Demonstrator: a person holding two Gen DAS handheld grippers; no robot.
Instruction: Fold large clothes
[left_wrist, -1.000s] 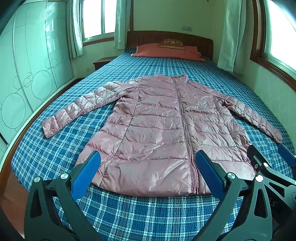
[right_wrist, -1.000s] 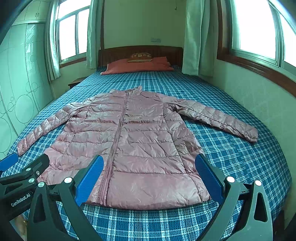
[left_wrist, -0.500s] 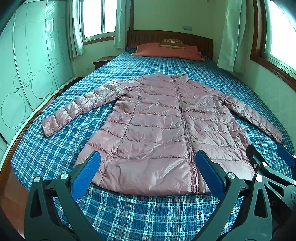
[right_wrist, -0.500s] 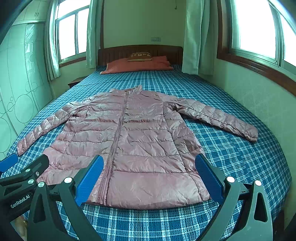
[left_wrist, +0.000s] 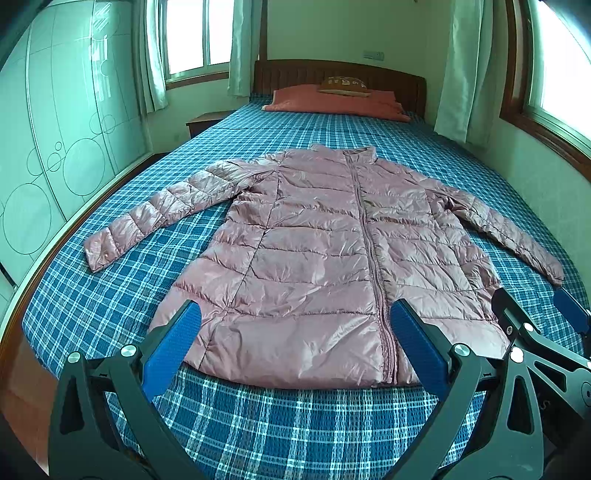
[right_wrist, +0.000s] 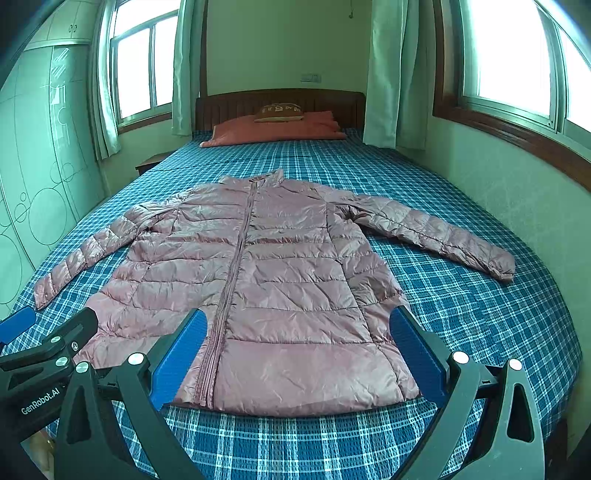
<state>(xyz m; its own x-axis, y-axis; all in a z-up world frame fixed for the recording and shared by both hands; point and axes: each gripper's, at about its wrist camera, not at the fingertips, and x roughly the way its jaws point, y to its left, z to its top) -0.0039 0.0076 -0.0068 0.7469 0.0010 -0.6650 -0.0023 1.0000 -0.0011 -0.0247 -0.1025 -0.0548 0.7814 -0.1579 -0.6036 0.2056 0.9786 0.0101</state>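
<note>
A pink quilted puffer jacket (left_wrist: 317, 254) lies flat and zipped on the bed, front up, both sleeves spread out to the sides; it also shows in the right wrist view (right_wrist: 258, 280). My left gripper (left_wrist: 293, 332) is open and empty, held above the jacket's hem near the foot of the bed. My right gripper (right_wrist: 295, 332) is open and empty, held over the hem to the right of the left one. The right gripper also shows in the left wrist view (left_wrist: 537, 321), and the left gripper shows at the left edge of the right wrist view (right_wrist: 51, 328).
The bed has a blue plaid cover (left_wrist: 258, 424). An orange pillow (left_wrist: 332, 101) with a small brown cushion lies by the wooden headboard. A glass-fronted wardrobe (left_wrist: 55, 147) stands left of the bed, a nightstand (left_wrist: 205, 122) at the far left, and a wall with windows (right_wrist: 517, 177) runs along the right.
</note>
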